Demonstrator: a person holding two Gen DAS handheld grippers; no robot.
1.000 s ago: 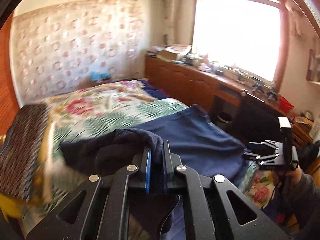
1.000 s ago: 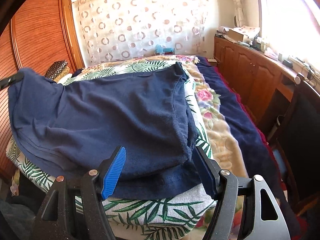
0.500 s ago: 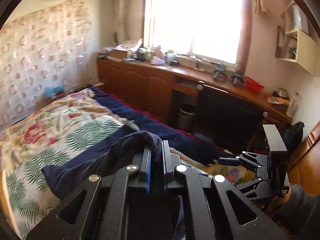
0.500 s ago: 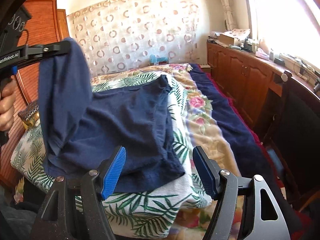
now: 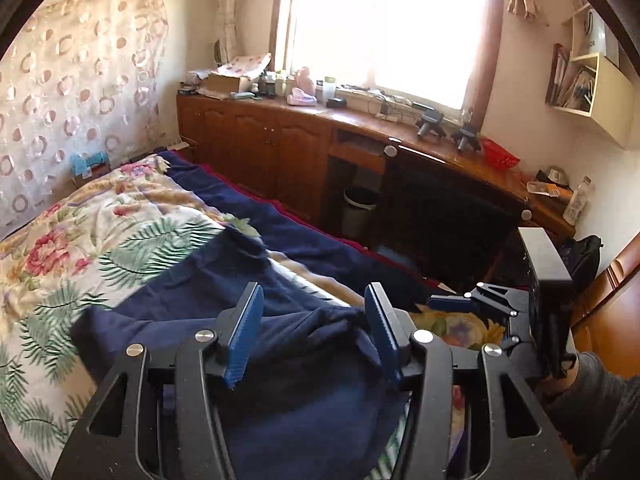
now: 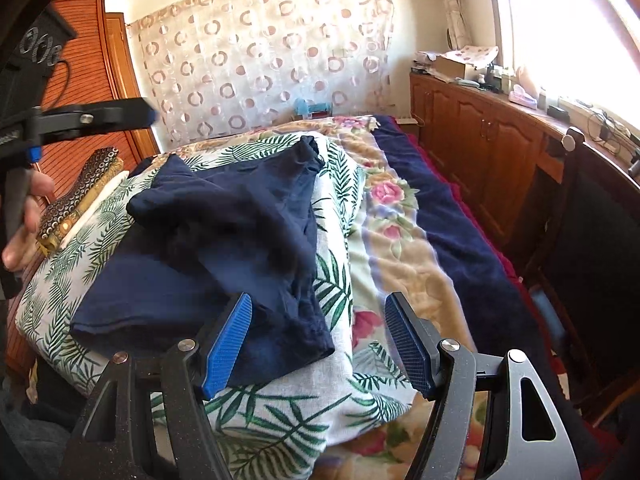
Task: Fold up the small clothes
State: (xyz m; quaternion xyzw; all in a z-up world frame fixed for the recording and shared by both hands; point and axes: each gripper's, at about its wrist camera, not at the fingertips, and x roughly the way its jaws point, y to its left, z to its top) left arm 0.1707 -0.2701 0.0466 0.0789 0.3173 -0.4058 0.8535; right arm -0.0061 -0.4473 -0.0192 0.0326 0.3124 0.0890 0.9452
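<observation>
where fern-print bedding [image 6: 332, 280] spreads, one navy garment [image 6: 224, 232], two spread hand-held grippers [image 5: 312, 332] [image 6: 318, 344]

Ahead of the right hand-held gripper [image 6: 320, 340] lies a bed under a white palm-leaf sheet [image 6: 328, 280] and a cream rose-print blanket [image 6: 396, 240], with a dark blue plush blanket [image 6: 452, 224] along the far right edge. A long brown wooden desk [image 5: 280, 148] with cupboard doors runs beneath the bright window [image 5: 392, 24]. A grey waste bin [image 5: 360, 210] stands under it. A circle-patterned sheer curtain [image 6: 260, 60] covers the far wall.
</observation>
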